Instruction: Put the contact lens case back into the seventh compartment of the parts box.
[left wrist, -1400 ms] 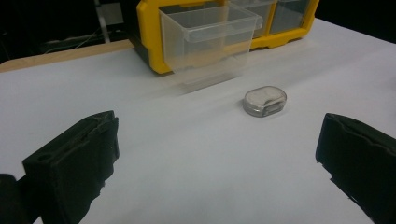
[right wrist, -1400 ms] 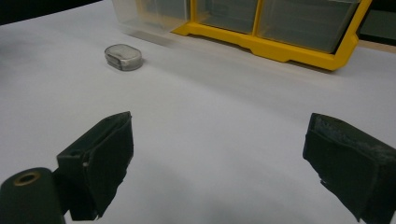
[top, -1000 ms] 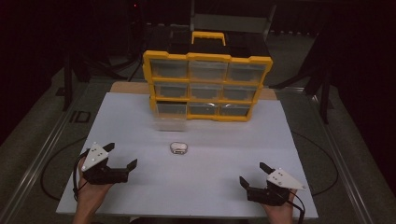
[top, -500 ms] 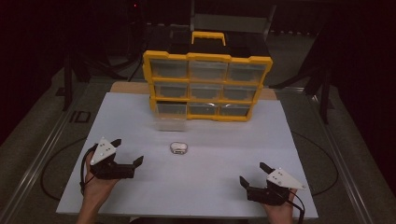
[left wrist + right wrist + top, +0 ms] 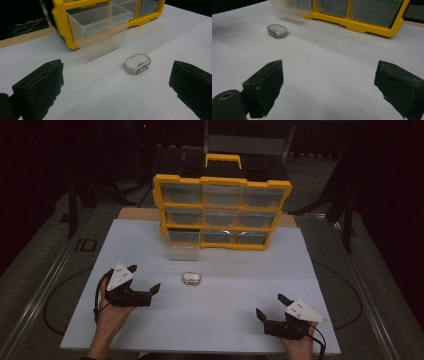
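Observation:
A small clear oval case (image 5: 191,278) (image 5: 137,64) (image 5: 277,31) with something white inside lies on the white table (image 5: 240,270). Behind it stands a yellow organiser (image 5: 222,210) of clear drawers; its bottom-left drawer (image 5: 181,247) (image 5: 100,27) is pulled out and looks empty. My left gripper (image 5: 146,279) (image 5: 116,85) is open, a short way left of the case, its jaws pointing toward it. Near the front right of the table, my right gripper (image 5: 270,306) (image 5: 329,87) is open and holds nothing.
A wooden board (image 5: 137,213) lies under the organiser at the table's back edge. Dark stands and cables (image 5: 80,195) sit on the floor around the table. The organiser carries a yellow handle (image 5: 222,159) on top.
My left gripper has moved forward and to the right, closer to the oval case. The right gripper has stayed where it was.

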Motion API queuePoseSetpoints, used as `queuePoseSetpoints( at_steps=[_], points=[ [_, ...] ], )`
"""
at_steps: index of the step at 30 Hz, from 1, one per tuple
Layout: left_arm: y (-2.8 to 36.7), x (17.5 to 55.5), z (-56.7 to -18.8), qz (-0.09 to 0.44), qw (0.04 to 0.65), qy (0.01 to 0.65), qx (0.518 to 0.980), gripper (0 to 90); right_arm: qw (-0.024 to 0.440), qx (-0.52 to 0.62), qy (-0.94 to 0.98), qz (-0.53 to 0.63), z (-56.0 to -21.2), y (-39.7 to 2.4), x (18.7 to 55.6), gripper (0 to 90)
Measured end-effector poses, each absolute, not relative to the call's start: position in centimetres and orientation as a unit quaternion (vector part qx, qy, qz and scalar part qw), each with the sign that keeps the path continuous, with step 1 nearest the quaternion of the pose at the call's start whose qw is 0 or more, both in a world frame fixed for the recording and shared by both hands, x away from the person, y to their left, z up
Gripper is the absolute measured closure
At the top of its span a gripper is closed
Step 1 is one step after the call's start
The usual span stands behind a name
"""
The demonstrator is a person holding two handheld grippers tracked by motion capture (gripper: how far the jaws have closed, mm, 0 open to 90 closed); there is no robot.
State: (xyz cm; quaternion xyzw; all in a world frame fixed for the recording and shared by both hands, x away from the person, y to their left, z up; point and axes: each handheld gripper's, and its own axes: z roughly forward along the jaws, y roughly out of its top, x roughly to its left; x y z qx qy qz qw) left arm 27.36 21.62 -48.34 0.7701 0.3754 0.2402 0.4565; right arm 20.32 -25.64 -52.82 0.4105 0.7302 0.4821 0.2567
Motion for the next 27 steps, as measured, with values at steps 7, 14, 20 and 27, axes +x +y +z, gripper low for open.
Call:
queuePoseSetpoints(
  at_steps=[7,14,20,27],
  points=[
    [21.1,27.9,-48.3,0.239,0.454,0.372,0.773,0.5,0.255,0.409,0.731,0.482,-52.8,-25.5,20.4,8.6],
    [20.6,28.5,-48.3,0.236,0.453,0.370,0.776,0.5,0.255,0.409,0.732,0.482,-52.9,-25.5,20.4,8.6],
    [20.3,29.0,-48.4,0.235,0.451,0.368,0.778,0.5,0.255,0.409,0.732,0.482,-52.9,-25.5,20.4,8.6],
    [19.7,29.5,-48.2,0.237,0.448,0.363,0.782,0.4,0.254,0.409,0.732,0.482,-52.9,-25.5,20.4,8.6]
  ],
)
